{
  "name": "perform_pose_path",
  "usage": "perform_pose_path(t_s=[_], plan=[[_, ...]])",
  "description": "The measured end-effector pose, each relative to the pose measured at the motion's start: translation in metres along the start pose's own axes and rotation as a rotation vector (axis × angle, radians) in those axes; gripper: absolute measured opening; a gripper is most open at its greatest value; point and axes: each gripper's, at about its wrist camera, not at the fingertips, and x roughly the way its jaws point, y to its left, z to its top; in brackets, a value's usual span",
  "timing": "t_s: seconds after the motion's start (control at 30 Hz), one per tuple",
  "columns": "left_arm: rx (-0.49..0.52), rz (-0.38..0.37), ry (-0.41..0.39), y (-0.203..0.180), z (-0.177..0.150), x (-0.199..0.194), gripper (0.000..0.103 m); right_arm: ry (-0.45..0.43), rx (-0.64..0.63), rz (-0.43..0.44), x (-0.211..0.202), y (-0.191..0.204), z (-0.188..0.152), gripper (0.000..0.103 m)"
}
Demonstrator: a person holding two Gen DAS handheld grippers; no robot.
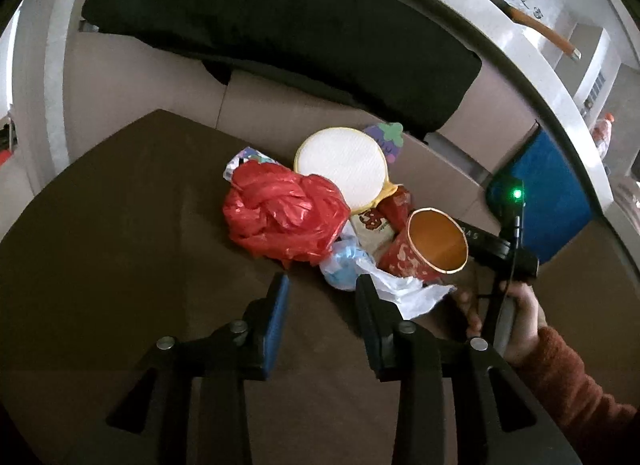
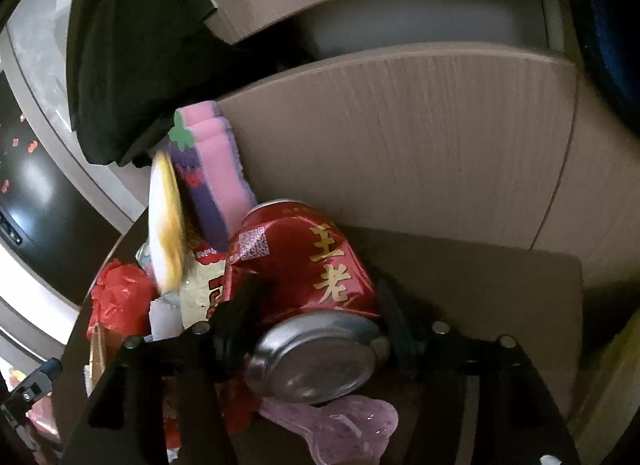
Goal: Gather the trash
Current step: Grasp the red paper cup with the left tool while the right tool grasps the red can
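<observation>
One red bag [image 1: 280, 217], one paper cup [image 1: 430, 245], one round lid [image 1: 340, 167], left claw [image 1: 322, 297] open and empty, right claw [image 2: 316, 305] around one dented red can [image 2: 304, 265], grip unclear, brown table [image 1: 120, 225]

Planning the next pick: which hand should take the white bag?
Left. The left gripper has open, empty jaws close to the white bag; the right gripper has the can between its jaws.

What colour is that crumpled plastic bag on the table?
Red. The plastic bag shows best in the left wrist view.
</observation>
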Motion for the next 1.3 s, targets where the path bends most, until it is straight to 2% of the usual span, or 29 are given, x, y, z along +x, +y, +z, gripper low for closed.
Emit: perform_pose_path(t_s=[0.07, 0.17, 0.3, 0.37, 0.4, 0.43, 0.47, 0.5, 0.57, 0.63, 0.73, 0.77, 0.83, 0.9, 0.97, 1.07, 1.1, 1.13, 1.17, 1.23, 1.3], plan=[[0.001, -0.001, 0.002, 0.001, -0.002, 0.002, 0.036, 0.009, 0.014, 0.014, 0.000, -0.002, -0.001, 0.059], [-0.018, -0.004, 0.008, 0.003, -0.007, 0.004, 0.036, 0.041, 0.054, 0.045, 0.000, -0.011, -0.003, 0.068], [-0.028, -0.014, 0.016, 0.002, -0.010, 0.005, 0.036, 0.065, 0.087, 0.100, -0.005, -0.014, -0.009, 0.067], [-0.019, -0.022, 0.017, -0.004, -0.012, 0.002, 0.036, 0.057, 0.058, 0.118, -0.015, -0.009, -0.014, 0.063], [-0.014, -0.032, 0.018, -0.009, -0.012, 0.002, 0.036, 0.032, 0.039, 0.097, -0.024, -0.007, -0.015, 0.054], [-0.012, -0.040, 0.019, -0.012, -0.012, 0.002, 0.036, 0.018, 0.035, 0.087, -0.029, -0.007, -0.013, 0.038], [-0.014, -0.052, 0.022, -0.017, -0.010, 0.004, 0.037, 0.002, 0.043, 0.081, -0.040, -0.010, -0.013, 0.026], [-0.019, -0.064, 0.024, -0.022, -0.009, 0.006, 0.037, 0.001, 0.053, 0.079, -0.044, -0.012, -0.013, 0.004], [-0.037, -0.095, 0.040, -0.034, -0.004, 0.014, 0.038, -0.002, 0.051, 0.056, -0.053, -0.016, -0.014, 0.007], [-0.063, -0.119, 0.064, -0.047, 0.004, 0.025, 0.038, -0.001, 0.012, -0.007, -0.061, -0.019, -0.018, 0.007], [-0.119, -0.119, 0.091, -0.060, 0.011, 0.037, 0.038, -0.049, 0.033, -0.037, -0.080, -0.032, -0.025, 0.010], [-0.143, -0.126, 0.098, -0.063, 0.012, 0.040, 0.038, -0.071, 0.050, -0.035, -0.087, -0.036, -0.027, 0.016], [-0.196, -0.135, 0.127, -0.070, 0.013, 0.050, 0.039, -0.095, 0.075, -0.012, -0.098, -0.050, -0.027, 0.050], [-0.207, -0.096, 0.138, -0.080, 0.016, 0.061, 0.039, -0.123, 0.095, 0.013, -0.107, -0.057, -0.032, 0.052], [-0.176, -0.036, 0.139, -0.093, 0.022, 0.072, 0.039, -0.134, 0.090, -0.005, -0.110, -0.060, -0.034, 0.052], [-0.073, 0.125, 0.190, -0.109, 0.026, 0.094, 0.038, -0.141, 0.067, -0.033, -0.115, -0.055, -0.042, 0.052], [-0.050, 0.168, 0.201, -0.112, 0.024, 0.099, 0.038, -0.140, 0.061, -0.041, -0.118, -0.055, -0.045, 0.052], [-0.042, 0.187, 0.204, -0.113, 0.022, 0.102, 0.034, -0.136, 0.053, -0.050, -0.120, -0.055, -0.047, 0.052], [-0.044, 0.179, 0.203, -0.112, 0.019, 0.103, 0.021, -0.134, 0.041, -0.056, -0.124, -0.057, -0.050, 0.052], [-0.046, 0.149, 0.204, -0.109, 0.015, 0.100, 0.007, -0.134, 0.001, -0.072, -0.125, -0.051, -0.055, 0.052], [-0.024, 0.134, 0.182, -0.106, 0.010, 0.087, 0.005, -0.136, -0.058, -0.090, -0.126, -0.042, -0.058, 0.052]])
